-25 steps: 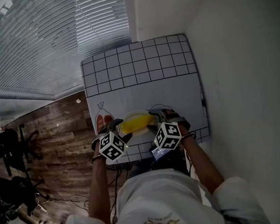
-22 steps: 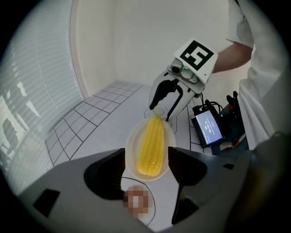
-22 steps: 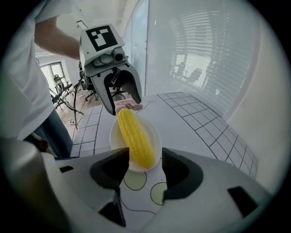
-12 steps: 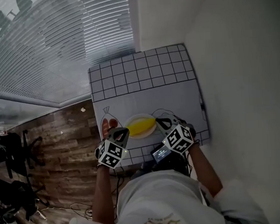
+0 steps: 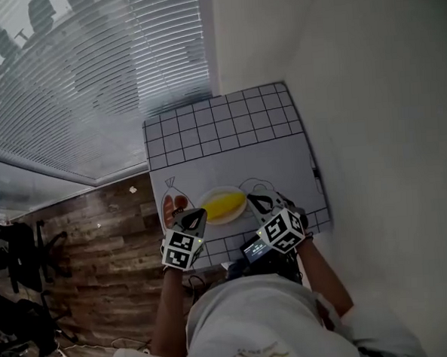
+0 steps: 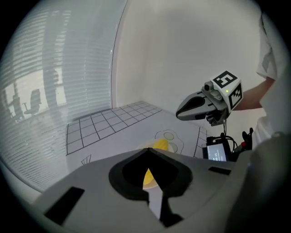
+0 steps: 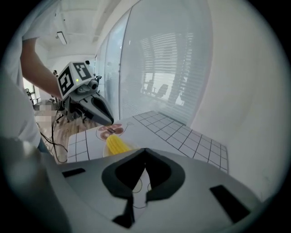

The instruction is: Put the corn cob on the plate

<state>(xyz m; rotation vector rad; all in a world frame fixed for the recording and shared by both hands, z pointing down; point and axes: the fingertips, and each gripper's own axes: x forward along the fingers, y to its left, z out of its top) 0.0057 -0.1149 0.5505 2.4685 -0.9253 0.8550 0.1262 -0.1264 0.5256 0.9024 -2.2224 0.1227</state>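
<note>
Wood-plank floor (image 5: 98, 234) shows beside the near end of the white tabletop (image 5: 230, 166), where a person holds two tools just above the edge. The left tool (image 5: 198, 213) has its jaws pressed together with nothing between them, and so does the right tool (image 5: 254, 203). Both tilt down toward the middle. Between their tips, clear of both, the yellow corn cob (image 5: 224, 206) lies on a pale plate (image 5: 220, 221). Past it a black grid (image 5: 228, 125) covers the far end, up to the window blinds (image 5: 89, 84).
</note>
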